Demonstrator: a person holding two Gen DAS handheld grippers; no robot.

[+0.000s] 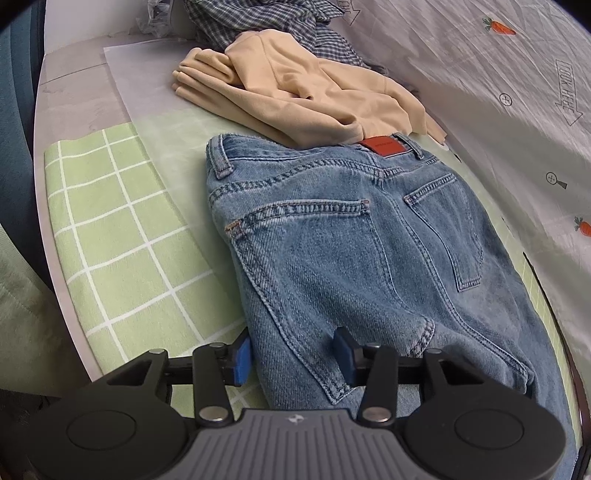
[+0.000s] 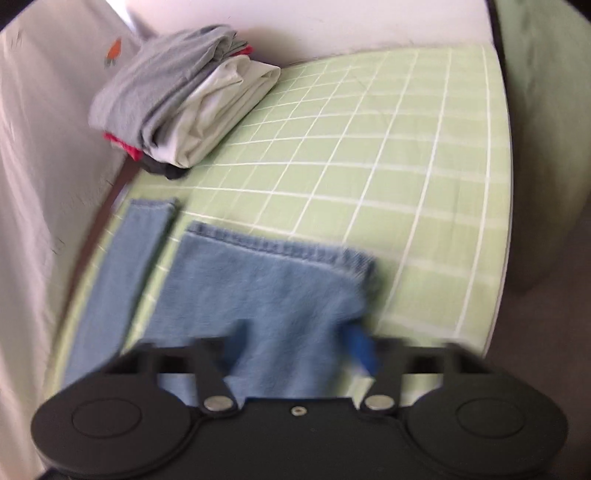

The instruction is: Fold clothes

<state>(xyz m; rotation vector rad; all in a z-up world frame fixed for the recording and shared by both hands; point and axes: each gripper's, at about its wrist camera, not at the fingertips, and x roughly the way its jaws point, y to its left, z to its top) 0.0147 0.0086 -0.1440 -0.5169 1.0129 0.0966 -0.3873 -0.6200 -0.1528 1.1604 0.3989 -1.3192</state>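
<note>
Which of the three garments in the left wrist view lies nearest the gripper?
The blue jeans, lying between the left gripper's open fingers; the beige top and checked shirt lie beyond.

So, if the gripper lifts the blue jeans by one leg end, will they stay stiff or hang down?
The jeans look like thick denim with heavy seams, so they would probably drape, not stay flat, yet bend less sharply than the beige garment. They likely feel heavy for one gripper. The leg end near the right gripper seems rough, so slipping is unlikely.
</note>
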